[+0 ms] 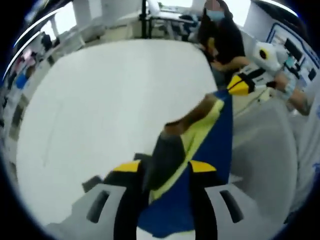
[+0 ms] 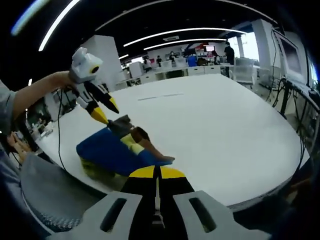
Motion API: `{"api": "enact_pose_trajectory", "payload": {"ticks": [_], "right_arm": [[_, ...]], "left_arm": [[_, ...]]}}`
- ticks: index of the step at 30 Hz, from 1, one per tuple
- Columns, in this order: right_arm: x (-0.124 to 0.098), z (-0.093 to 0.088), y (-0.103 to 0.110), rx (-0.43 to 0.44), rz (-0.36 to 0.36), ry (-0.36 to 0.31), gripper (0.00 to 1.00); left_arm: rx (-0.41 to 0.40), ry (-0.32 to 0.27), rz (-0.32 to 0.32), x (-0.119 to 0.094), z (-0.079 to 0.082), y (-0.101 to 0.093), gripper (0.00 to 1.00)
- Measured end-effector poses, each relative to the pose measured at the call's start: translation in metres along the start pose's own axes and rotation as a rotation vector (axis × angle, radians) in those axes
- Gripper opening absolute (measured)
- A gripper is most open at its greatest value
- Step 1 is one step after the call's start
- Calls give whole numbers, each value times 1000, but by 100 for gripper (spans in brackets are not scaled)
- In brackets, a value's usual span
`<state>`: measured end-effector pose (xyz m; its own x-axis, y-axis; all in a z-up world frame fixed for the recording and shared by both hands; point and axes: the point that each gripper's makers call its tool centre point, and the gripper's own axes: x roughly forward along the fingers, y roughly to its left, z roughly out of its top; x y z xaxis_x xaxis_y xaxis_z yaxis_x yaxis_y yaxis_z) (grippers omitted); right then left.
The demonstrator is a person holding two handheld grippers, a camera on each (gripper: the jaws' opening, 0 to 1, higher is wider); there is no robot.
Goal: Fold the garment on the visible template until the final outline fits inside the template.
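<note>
A garment of blue, yellow-green, grey and brown cloth hangs stretched between my two grippers near the edge of the white table. My left gripper has a thick bunch of it between its yellow-tipped jaws. In the left gripper view the right gripper pinches the blue corner at the upper right, with a hand behind it. My right gripper is shut on the blue edge of the garment. From the left of that view the left gripper meets the grey end.
A grey chair stands below the table's near edge, seen as a chair in the left gripper view. A person in a dark top sits at the far side. Desks and shelves line the room behind.
</note>
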<state>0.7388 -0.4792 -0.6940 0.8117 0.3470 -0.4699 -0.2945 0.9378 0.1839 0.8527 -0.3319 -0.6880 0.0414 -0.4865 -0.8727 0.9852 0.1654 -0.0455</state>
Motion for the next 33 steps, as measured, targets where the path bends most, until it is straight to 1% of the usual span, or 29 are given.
{"api": "enact_pose_trajectory", "payload": {"ticks": [5,9,14,15,16,19,21,27,28,30,33], "right_arm": [[2,-3,-3,6,19,3,1],[2,-3,-2,-5,34,1,1],[-2,-9,-2,-37,32,22,1],[-2,-11,-1,-37,36,25,1],[-2,-13,-1,-34,40,26,1],[-2,-17,-3,-24,42,28,1],[-2,-18,-6,-6,39,24,1],[-2,-19,-5,-11,44,29,1],[-2,-18,-6,-10,43,27,1],[-2,-17,-6,-7,41,24,1],[-2,-17,-7,-9,39,25,1]], "left_arm": [[23,19,-7,2,5,-1,33],[36,59,-16,9,2,-1,33],[52,83,-17,18,3,-3,34],[55,97,-24,20,1,-3,33],[56,123,-34,22,-2,-5,32],[65,151,-37,29,-4,-4,31],[65,152,-37,34,-3,-1,29],[41,178,-39,46,-5,6,23],[39,186,-41,47,-5,6,24],[41,195,-47,50,-7,6,28],[28,214,-51,53,-12,10,24]]}}
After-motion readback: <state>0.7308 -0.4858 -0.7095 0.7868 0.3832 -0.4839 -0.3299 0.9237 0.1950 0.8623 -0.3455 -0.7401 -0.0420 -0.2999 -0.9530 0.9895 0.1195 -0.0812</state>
